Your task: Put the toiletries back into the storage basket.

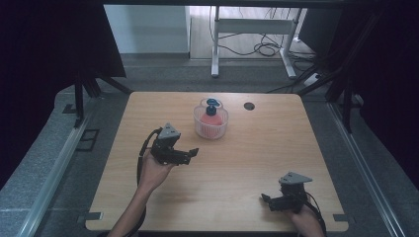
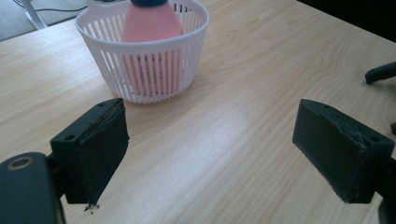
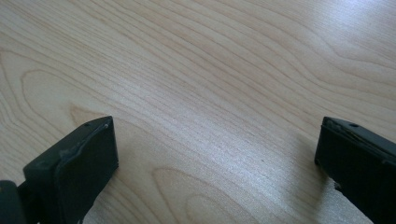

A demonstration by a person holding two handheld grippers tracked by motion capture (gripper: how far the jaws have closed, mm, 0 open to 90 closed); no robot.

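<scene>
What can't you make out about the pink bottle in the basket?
- Pink bottle: its blue top is cut off by the upper edge in the left gripper view.
- Its base: hidden behind the white basket slats.
- Any label: too small in the high view.

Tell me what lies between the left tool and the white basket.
Nothing: bare wooden table separates the open left tool from the white basket holding the pink bottle, as the left gripper view shows; the high view agrees.

A white basket (image 1: 211,123) holding a pink bottle (image 1: 211,119), seemingly blue-capped, stands near the left gripper (image 1: 190,154); the right gripper (image 1: 266,199) rests well apart.
</scene>
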